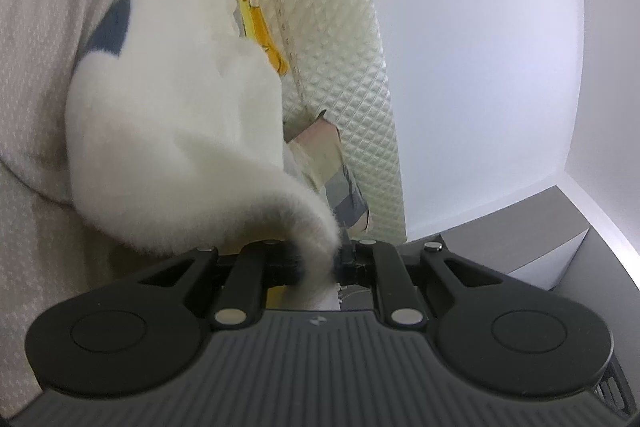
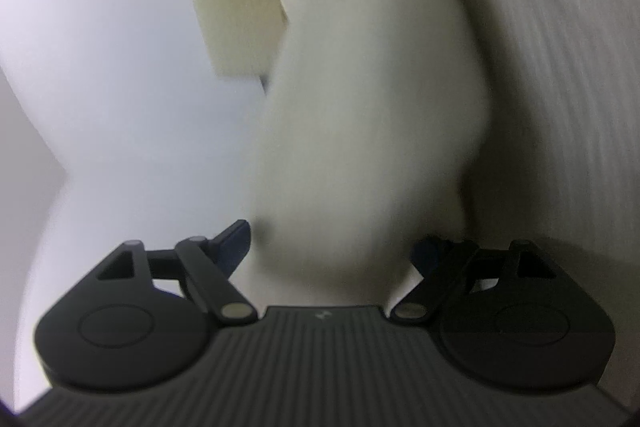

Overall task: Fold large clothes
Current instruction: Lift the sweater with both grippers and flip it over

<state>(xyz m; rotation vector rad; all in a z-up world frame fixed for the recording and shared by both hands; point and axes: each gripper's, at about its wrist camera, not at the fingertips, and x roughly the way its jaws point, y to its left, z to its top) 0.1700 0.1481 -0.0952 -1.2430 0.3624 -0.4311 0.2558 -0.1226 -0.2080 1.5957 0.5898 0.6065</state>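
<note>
**Fluffy white garment pinched by the left gripper, loose between the right gripper's open jaws**

While both cameras look level along their fingers, the room appears tipped sideways. In the left wrist view, a pale patterned bedsheet (image 1: pixel 36 67) fills the side from 8 to 11 o'clock. Over it, from the centre toward 10 o'clock, lies the fluffy white garment (image 1: pixel 172 131), with a dark blue patch near its 10 o'clock edge. A narrowing tail of the garment runs down toward 6 o'clock into the left gripper (image 1: pixel 320 267), whose jaws are nearly together and clamp this fabric. At 12 o'clock a yellow cloth (image 1: pixel 256 23) sits just beside a cream quilted mattress (image 1: pixel 340 59), which runs from 12 toward 4 o'clock. A checked fabric (image 1: pixel 344 187) lies against the mattress near the centre. A plain white wall (image 1: pixel 480 67) fills 1 to 3 o'clock.

In the right wrist view, which is blurred, the white wall (image 2: pixel 120 87) spans 8 to 11 o'clock and the mattress (image 2: pixel 236 7) sits at 11 o'clock. The white garment (image 2: pixel 372 127) runs from 12 o'clock down to the right gripper (image 2: pixel 332 251), whose jaws stand wide apart; fabric passes between them, unpinched. The bedsheet (image 2: pixel 560 67) covers 1 to 4 o'clock.
</note>
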